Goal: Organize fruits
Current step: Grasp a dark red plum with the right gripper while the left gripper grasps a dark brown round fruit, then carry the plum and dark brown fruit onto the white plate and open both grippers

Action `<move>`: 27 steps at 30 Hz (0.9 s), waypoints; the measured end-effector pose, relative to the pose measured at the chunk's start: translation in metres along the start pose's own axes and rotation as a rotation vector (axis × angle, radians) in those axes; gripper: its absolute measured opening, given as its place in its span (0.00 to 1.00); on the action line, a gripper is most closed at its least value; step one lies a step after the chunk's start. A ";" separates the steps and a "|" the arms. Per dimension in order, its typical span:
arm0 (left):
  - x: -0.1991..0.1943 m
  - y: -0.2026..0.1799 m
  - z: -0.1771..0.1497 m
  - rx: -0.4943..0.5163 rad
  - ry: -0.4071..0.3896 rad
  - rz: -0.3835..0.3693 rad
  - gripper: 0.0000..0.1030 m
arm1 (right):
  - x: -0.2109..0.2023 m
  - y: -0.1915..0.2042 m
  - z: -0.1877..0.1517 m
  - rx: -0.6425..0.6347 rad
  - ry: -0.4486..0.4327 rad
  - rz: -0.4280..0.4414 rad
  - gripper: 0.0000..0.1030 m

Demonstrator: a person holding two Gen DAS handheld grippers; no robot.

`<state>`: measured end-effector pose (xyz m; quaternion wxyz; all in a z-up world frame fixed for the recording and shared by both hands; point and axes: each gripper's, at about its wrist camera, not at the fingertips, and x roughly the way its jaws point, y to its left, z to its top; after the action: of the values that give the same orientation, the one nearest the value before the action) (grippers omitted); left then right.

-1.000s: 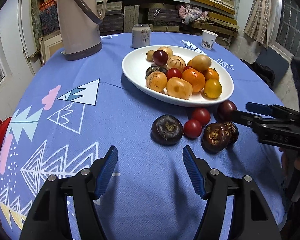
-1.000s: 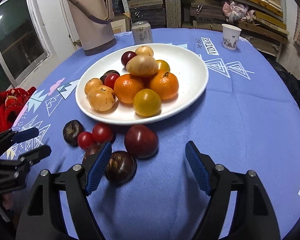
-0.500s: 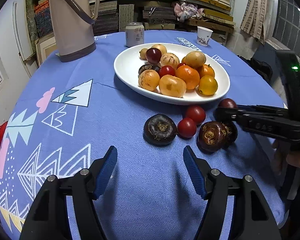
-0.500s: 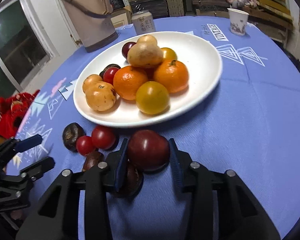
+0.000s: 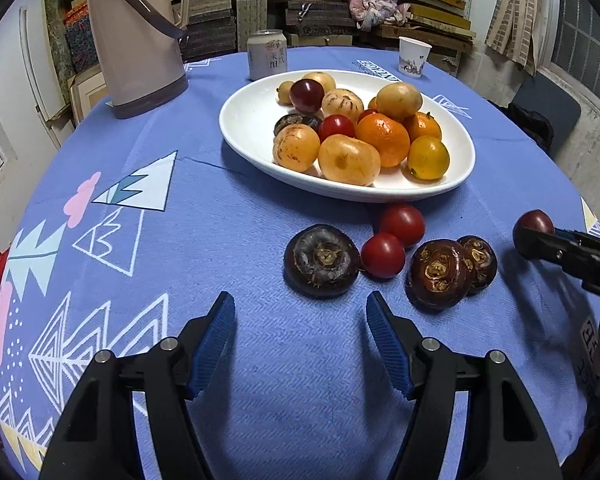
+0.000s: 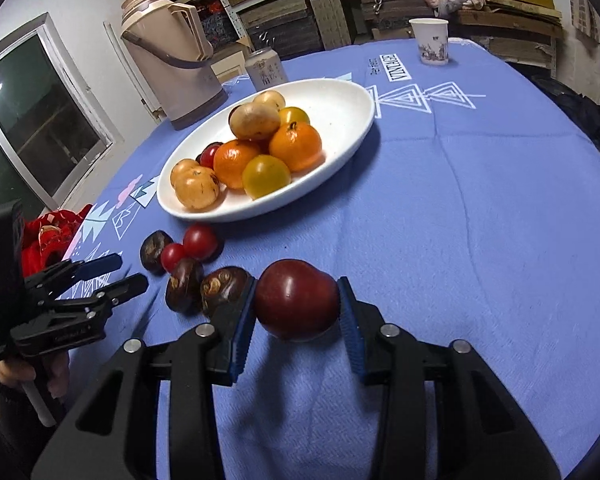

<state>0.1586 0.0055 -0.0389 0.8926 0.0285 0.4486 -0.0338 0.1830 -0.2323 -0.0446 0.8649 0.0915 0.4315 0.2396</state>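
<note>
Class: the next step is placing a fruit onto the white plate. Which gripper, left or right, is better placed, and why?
Right. The right gripper already clamps the dark red plum, near the white plate; the left gripper is open, holding nothing.

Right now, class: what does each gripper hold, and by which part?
Right gripper: the dark red plum, pads on its two opposite sides. Left gripper: open, holding nothing.

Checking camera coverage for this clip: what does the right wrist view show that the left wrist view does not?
Right only: the right gripper clamped on the dark red plum, both pads seen; also a window.
Left only: the open left gripper seen along its own fingers, nothing between them.
Both: white plate, thermos, can, paper cup, loose chestnuts and cherry tomatoes.
</note>
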 end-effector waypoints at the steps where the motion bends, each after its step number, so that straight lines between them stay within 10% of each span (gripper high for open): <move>1: 0.001 0.000 0.000 0.001 0.001 0.001 0.67 | 0.000 0.000 -0.001 -0.002 0.003 0.003 0.38; 12: 0.026 0.000 0.015 0.011 0.002 0.012 0.65 | 0.001 0.005 -0.004 -0.014 0.007 0.043 0.38; 14: 0.025 0.001 0.017 0.004 -0.009 -0.011 0.43 | 0.002 0.004 -0.005 -0.010 0.011 0.040 0.38; 27: -0.004 0.011 0.003 -0.035 -0.023 -0.017 0.42 | -0.009 0.013 -0.009 -0.031 -0.005 0.043 0.38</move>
<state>0.1601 0.0167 -0.0337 0.8978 0.0085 0.4391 -0.0338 0.1674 -0.2259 -0.0389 0.8619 0.0880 0.4236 0.2643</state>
